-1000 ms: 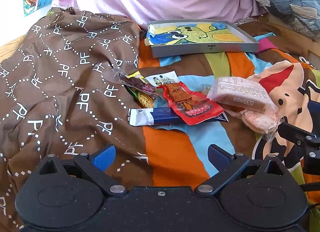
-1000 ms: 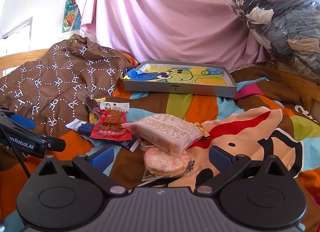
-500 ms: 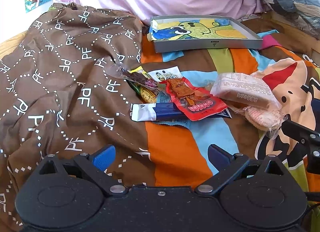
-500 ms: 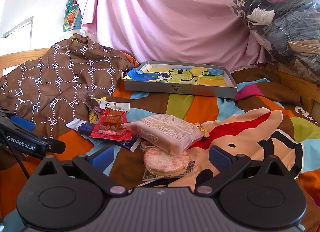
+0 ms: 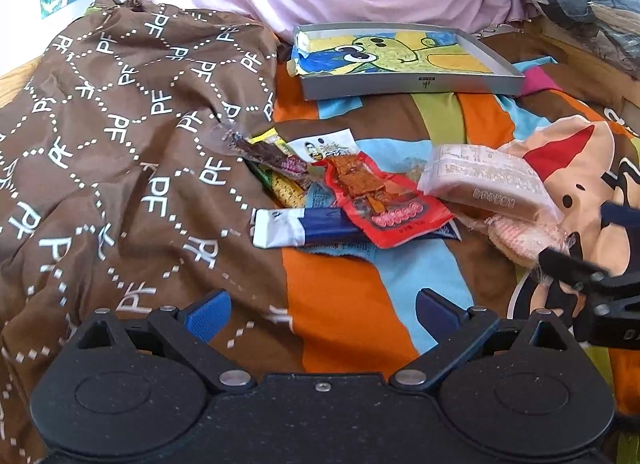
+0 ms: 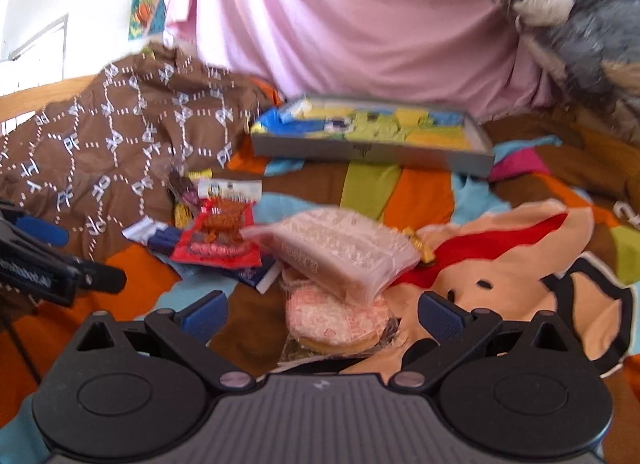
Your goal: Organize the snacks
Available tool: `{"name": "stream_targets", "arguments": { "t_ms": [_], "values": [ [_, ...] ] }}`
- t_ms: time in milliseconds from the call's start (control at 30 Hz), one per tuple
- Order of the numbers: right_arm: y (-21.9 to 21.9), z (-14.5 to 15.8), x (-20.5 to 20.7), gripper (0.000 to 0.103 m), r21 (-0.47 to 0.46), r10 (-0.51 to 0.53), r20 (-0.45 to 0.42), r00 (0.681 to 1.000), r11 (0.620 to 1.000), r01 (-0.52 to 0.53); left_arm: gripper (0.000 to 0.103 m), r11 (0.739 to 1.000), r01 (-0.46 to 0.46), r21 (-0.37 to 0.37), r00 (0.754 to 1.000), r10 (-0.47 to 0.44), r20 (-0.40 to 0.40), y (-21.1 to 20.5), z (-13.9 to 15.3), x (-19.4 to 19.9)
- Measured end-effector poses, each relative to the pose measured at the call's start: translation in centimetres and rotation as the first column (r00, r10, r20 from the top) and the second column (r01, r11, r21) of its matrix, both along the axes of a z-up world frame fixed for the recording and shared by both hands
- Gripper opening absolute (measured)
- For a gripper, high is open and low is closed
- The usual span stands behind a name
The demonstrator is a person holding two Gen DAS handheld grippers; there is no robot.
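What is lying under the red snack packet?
Under the red snack packet lies a blue-and-white wrapper, its white end sticking out, on a light blue paper. Their covered parts cannot be seen.

Bed w/ bright cartoon-print cover point(image 5: 344, 304) fills lower frame. Brown patterned blanket point(image 5: 120, 144) heaped at left. Grey tray point(image 5: 408, 82) sits upper centre. Snack pile mid-frame: red packet point(image 5: 384, 208), blue-white bar point(image 5: 296, 226), pale wrapped cake point(image 5: 488, 180) overlapping round biscuit pack point(image 5: 520, 238).
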State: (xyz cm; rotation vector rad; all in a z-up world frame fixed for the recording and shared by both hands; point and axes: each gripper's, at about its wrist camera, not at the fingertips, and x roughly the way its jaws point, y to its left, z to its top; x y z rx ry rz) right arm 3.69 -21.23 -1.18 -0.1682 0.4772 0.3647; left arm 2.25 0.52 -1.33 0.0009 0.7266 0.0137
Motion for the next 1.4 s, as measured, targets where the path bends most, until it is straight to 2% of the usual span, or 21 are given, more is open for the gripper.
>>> {"name": "stream_targets", "arguments": {
  "t_ms": [133, 500, 567, 667, 767, 900, 933, 1100, 1167, 1267, 1400],
  "values": [
    [0.2, -0.9, 1.7, 0.103, -0.027, -0.007, -0.052, 0.999, 1.0, 0.006, 0.099, 0.999, 0.048, -0.01, 0.999, -0.048, -0.01, -0.1, 0.4, 1.9],
    [0.8, -2.1, 3.7, 0.103, -0.041, 0.007, -0.078, 0.997, 0.999, -0.01, 0.099, 0.982, 0.188, 0.0, 0.982, -0.188, -0.004, -0.6, 2.1, 7.4],
    [0.8, -2.3, 4.1, 0.103, -0.04, 0.008, -0.084, 0.996, 0.999, -0.012, 0.099, 0.969, 0.246, 0.013, 0.969, -0.246, -0.005, -0.9, 2.5, 8.2],
    [0.8, -2.5, 4.4, 0.103, -0.035, 0.016, -0.099, 0.995, 0.999, -0.02, 0.099, 0.924, 0.376, 0.068, 0.927, -0.376, -0.017, -1.6, 3.4, 9.8],
    [0.7, -2.7, 4.7, 0.103, -0.021, 0.016, -0.104, 0.994, 1.0, -0.018, 0.099, 0.839, 0.523, 0.15, 0.85, -0.525, -0.03, -3.0, 4.3, 11.3],
    [0.8, -3.4, 5.0, 0.103, -0.032, 0.008, -0.127, 0.992, 0.999, -0.012, 0.099, 0.678, 0.702, 0.219, 0.703, -0.709, -0.056, -5.8, 4.7, 13.5],
    [0.9, -3.6, 5.0, 0.103, -0.036, 0.005, -0.126, 0.992, 0.999, -0.009, 0.099, 0.63, 0.742, 0.227, 0.657, -0.751, -0.065, -6.5, 4.6, 14.0],
    [1.0, -4.0, 4.9, 0.103, -0.039, 0.013, -0.122, 0.992, 0.999, -0.018, 0.099, 0.448, 0.856, 0.257, 0.486, -0.867, -0.11, -9.1, 4.1, 15.0],
    [0.9, -4.3, 5.1, 0.103, -0.033, 0.017, -0.134, 0.991, 0.999, -0.022, 0.099, 0.38, 0.885, 0.269, 0.427, -0.892, -0.145, -9.8, 3.8, 15.3],
    [0.7, -4.5, 5.1, 0.103, -0.016, 0.021, -0.139, 0.99, 1.0, -0.023, 0.099, 0.255, 0.917, 0.305, 0.327, -0.921, -0.211, -11.0, 3.0, 15.3],
    [0.5, -4.6, 5.1, 0.103, 0.0, 0.022, -0.138, 0.99, 1.0, -0.023, 0.099, 0.173, 0.944, 0.28, 0.252, -0.928, -0.275, -12.3, 1.8, 16.6]
  ]
}}
